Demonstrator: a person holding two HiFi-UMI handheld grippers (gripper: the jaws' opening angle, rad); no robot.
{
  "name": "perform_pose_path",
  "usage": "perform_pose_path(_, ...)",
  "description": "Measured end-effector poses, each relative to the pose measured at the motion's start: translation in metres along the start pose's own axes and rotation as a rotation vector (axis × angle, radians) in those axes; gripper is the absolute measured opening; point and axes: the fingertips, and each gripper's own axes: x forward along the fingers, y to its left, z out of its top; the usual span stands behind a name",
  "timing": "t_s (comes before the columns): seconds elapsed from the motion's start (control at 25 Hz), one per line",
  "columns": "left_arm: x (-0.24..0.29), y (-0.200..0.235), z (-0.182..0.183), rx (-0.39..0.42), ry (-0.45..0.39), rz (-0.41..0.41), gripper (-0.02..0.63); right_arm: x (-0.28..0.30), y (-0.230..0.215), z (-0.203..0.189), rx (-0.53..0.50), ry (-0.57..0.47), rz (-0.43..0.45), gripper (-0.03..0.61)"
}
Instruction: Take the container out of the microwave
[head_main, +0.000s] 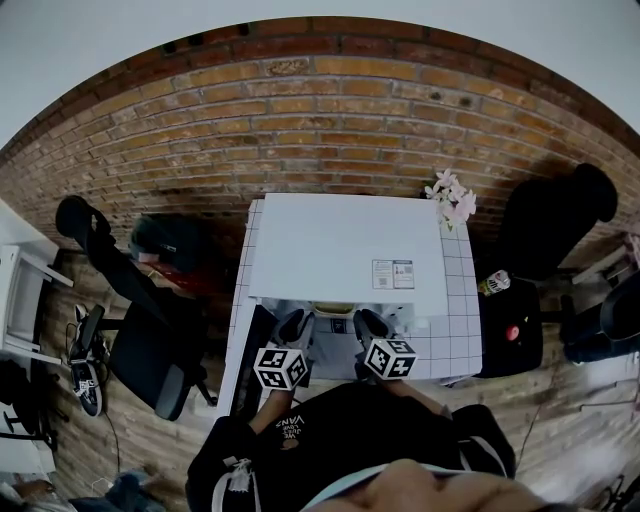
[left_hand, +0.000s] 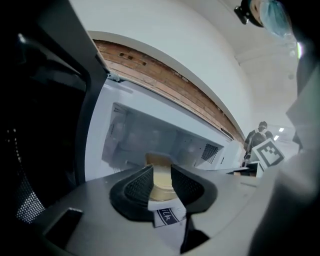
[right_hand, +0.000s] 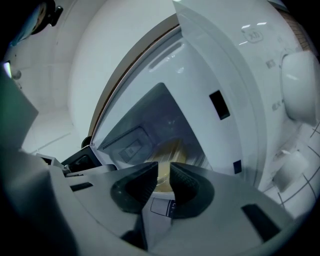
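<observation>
A white microwave (head_main: 345, 245) stands on a white tiled table (head_main: 462, 320) with its dark door (head_main: 248, 372) swung open to the left. A pale yellow container (head_main: 333, 308) sits at the mouth of the cavity. My left gripper (head_main: 297, 322) and right gripper (head_main: 368, 322) flank it at the opening. In the left gripper view the container (left_hand: 161, 176) fills the gap of my left gripper (left_hand: 161, 182), whose jaws stand apart. In the right gripper view my right gripper (right_hand: 164, 181) shows a narrow gap, with the container (right_hand: 167, 150) beyond it. Whether any pad touches the container is unclear.
The open door (left_hand: 45, 125) fills the left of the left gripper view. The microwave's knob (right_hand: 297, 87) is to the right. A black office chair (head_main: 140, 330) stands to the table's left, a black seat (head_main: 555, 215) to its right. Pink flowers (head_main: 452, 198) and a bottle (head_main: 494, 283) are at the right.
</observation>
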Motion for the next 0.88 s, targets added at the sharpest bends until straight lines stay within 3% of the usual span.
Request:
perform_pose_path(0.08, 0.005, 0.001, -0.001, -0.007, 0.008, -0.004, 0.114, 0.004, -0.001, -0.004, 0.022, 0.011, -0.001, 0.109)
perform_pose_path(0.2, 0.012, 0.002, -0.004, -0.015, 0.018, -0.006, 0.130, 0.010, -0.005, -0.006, 0.043, 0.016, -0.015, 0.126)
perform_pose_path(0.36, 0.019, 0.006, -0.011, -0.043, 0.035, 0.012, 0.151, 0.017, -0.009, -0.011, 0.058, 0.023, -0.041, 0.197)
perform_pose_path(0.56, 0.030, 0.016, -0.015, -0.093, 0.047, 0.034, 0.214, 0.028, -0.012, -0.013, 0.118, 0.033, -0.043, 0.209)
perform_pose_path(0.88, 0.049, 0.022, -0.025, -0.165, 0.074, 0.029, 0.236, 0.037, -0.014, -0.017, 0.102, 0.034, -0.060, 0.218)
